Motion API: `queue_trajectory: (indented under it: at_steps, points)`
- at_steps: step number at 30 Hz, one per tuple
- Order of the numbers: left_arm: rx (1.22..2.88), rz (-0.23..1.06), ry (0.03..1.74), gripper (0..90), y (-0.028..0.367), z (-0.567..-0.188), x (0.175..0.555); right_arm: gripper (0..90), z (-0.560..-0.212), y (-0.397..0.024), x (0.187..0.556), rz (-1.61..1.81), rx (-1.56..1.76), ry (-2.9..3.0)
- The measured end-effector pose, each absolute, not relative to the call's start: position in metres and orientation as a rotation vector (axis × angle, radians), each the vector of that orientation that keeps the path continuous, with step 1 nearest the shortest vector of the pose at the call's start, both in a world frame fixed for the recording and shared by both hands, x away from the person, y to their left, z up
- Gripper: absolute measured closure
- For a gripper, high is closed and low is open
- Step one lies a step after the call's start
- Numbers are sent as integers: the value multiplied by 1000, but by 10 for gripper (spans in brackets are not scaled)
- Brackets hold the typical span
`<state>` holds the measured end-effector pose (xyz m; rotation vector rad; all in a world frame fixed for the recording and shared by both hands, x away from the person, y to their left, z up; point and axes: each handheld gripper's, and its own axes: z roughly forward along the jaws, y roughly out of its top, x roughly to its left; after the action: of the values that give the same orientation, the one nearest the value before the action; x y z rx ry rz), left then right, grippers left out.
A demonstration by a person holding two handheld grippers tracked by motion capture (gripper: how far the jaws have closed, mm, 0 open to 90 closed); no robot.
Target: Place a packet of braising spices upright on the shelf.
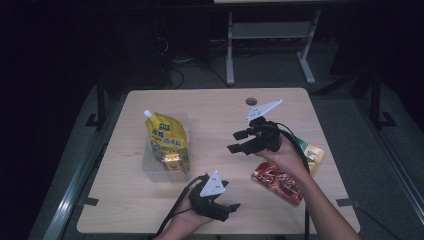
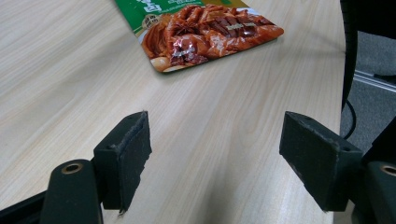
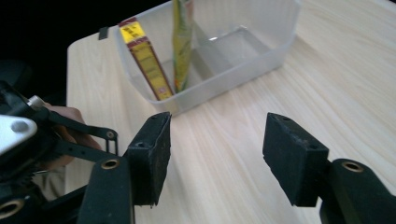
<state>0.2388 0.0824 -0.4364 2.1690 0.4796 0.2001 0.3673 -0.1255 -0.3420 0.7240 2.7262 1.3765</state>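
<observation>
Red glossy food pouch (image 1: 278, 182) flat near worktop's right edge, beside right gripper (image 1: 239, 141); long axis diagonal. Both grippers' fingers wide, empty.

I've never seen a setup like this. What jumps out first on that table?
The bright yellow pouch stands out, upright in a clear plastic tub left of the table's middle, with a small yellow box beside it. Near the right edge lies a flat red food packet. Two hand-held black tongs, left and right, both gape open with nothing in them.

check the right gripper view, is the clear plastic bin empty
No, the clear plastic bin holds a yellow box and a yellow pouch.
</observation>
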Motion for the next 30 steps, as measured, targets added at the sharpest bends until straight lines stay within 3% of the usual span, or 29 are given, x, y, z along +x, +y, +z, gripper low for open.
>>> queue_trajectory:
  at_steps: [30]
  points:
    - [2195,198,449,326,61,-431,257,315,-355,-197,357,1255,946,2655]
